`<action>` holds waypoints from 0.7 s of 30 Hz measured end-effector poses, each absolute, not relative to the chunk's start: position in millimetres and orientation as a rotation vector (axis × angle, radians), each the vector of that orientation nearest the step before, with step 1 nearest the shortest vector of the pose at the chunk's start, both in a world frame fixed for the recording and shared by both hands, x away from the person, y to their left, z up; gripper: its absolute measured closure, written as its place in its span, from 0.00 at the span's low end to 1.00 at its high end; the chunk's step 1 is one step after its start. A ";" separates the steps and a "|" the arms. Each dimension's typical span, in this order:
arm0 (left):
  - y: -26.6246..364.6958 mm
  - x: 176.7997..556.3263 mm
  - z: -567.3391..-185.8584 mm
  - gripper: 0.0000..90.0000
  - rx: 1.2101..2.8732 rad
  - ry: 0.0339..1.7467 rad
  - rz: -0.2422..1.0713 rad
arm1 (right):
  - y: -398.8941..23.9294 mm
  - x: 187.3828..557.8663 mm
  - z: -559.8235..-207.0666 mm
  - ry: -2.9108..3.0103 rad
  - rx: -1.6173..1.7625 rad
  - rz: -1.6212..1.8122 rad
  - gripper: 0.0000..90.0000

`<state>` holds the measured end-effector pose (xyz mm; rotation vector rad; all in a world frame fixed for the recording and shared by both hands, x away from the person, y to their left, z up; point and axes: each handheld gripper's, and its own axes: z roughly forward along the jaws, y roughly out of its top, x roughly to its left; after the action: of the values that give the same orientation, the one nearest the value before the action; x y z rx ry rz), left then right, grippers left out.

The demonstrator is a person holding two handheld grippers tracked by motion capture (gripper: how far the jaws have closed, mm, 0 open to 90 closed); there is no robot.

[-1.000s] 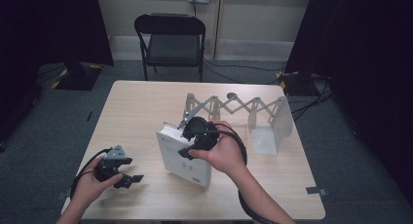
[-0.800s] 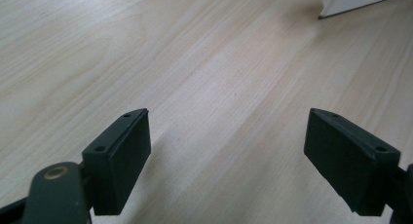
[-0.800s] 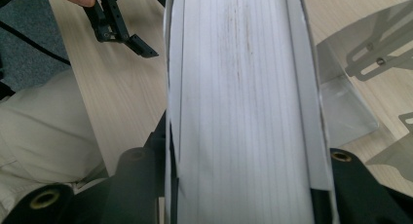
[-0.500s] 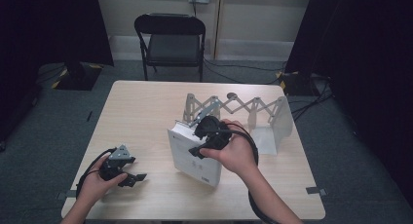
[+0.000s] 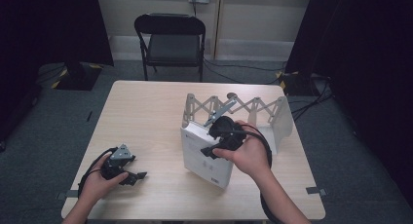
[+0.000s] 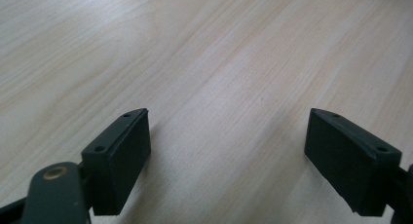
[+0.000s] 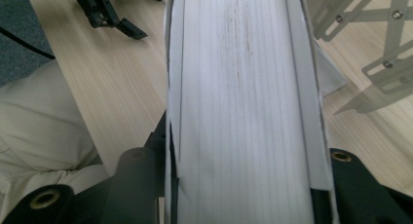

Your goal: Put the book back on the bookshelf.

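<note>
A thick white book (image 5: 202, 158) stands tilted on the wooden table (image 5: 146, 112), in front of a grey folding metal rack (image 5: 243, 107). My right gripper (image 5: 213, 152) is shut on the book from above; in the right gripper view its page edges (image 7: 243, 87) run up between the jaws of the right gripper (image 7: 243, 185). The rack (image 7: 384, 53) lies just to the book's right there. My left gripper (image 5: 135, 177) rests low on the table at the near left, open, with bare wood between its jaws (image 6: 229, 131). The right gripper view shows that left gripper (image 7: 114, 17) farther off.
A black chair (image 5: 170, 39) stands behind the table's far edge. Cables (image 5: 253, 73) lie on the grey floor at the back right. Dark curtains hang on both sides. A beige sleeve (image 7: 44, 131) lies near the right gripper.
My right gripper has carried the book to the right, closer to the rack. The left gripper has stayed about where it was.
</note>
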<state>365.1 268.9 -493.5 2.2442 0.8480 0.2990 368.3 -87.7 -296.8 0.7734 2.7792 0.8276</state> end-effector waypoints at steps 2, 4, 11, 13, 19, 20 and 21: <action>268.7 364.4 -494.6 0.18 2.253 0.827 0.319 | -91.6 368.3 -296.4 2.775 0.787 0.826 0.59; 268.8 364.2 -494.8 0.17 2.251 0.827 0.320 | -94.8 368.4 -295.9 2.775 0.795 0.823 0.59; 269.5 362.8 -497.3 0.15 2.232 0.817 0.326 | -107.3 367.0 -294.2 2.755 0.837 0.837 0.59; 269.3 362.5 -498.7 0.14 2.224 0.807 0.331 | -110.7 366.7 -293.1 2.752 0.846 0.828 0.59; 267.9 362.1 -502.0 0.08 2.201 0.797 0.325 | -120.1 366.7 -289.7 2.740 0.875 0.809 0.59; 267.8 362.1 -502.0 0.08 2.201 0.797 0.325 | -121.6 366.5 -289.1 2.736 0.872 0.809 0.59; 267.8 362.1 -502.0 0.08 2.201 0.796 0.324 | -122.7 366.5 -288.5 2.734 0.878 0.808 0.59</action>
<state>362.1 267.8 -502.0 2.2014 0.7961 0.3244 366.5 -122.7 -288.5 0.8777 2.7336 0.8078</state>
